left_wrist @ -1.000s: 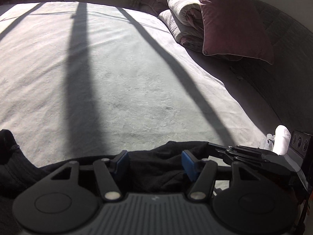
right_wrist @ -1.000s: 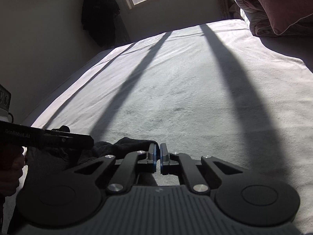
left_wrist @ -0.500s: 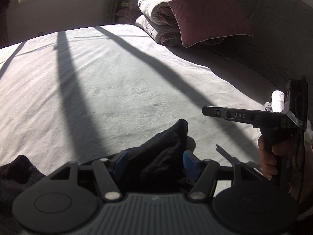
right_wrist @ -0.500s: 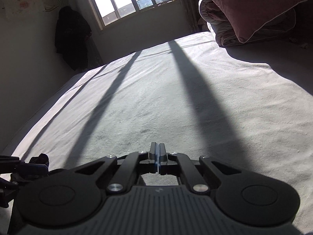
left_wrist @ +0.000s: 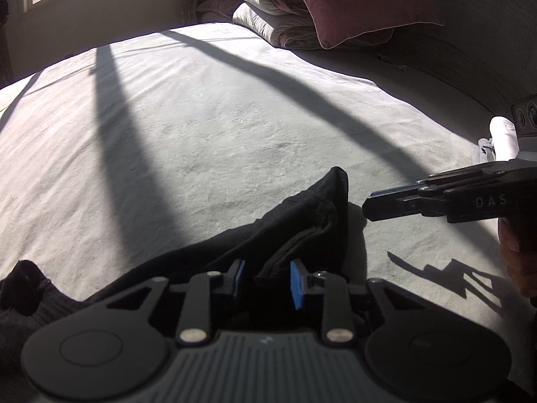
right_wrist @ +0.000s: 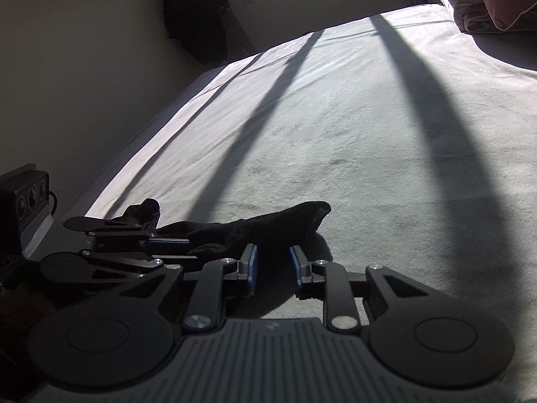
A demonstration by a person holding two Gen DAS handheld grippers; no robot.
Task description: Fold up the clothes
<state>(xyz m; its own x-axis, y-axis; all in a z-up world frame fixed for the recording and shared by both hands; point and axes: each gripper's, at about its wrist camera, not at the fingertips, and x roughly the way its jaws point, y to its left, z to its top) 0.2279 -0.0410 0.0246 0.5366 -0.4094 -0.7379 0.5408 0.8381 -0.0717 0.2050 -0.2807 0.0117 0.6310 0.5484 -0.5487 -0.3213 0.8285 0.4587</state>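
Left claw [left_wrist: 265, 282], just narrowed, pinches a raised fold of the black garment [left_wrist: 302, 221] lying on the grey bed [left_wrist: 235, 117]. Right claw [right_wrist: 272, 265], just parted, straddles the cloth's tip without pressing it.

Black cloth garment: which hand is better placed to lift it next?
Left: the left tool has just been closing with the black cloth garment's fold between its pads; the right tool, just opening, grips nothing.

Both wrist views look low across the bed [left_wrist: 235, 127], sharing the black garment [right_wrist: 268, 228].
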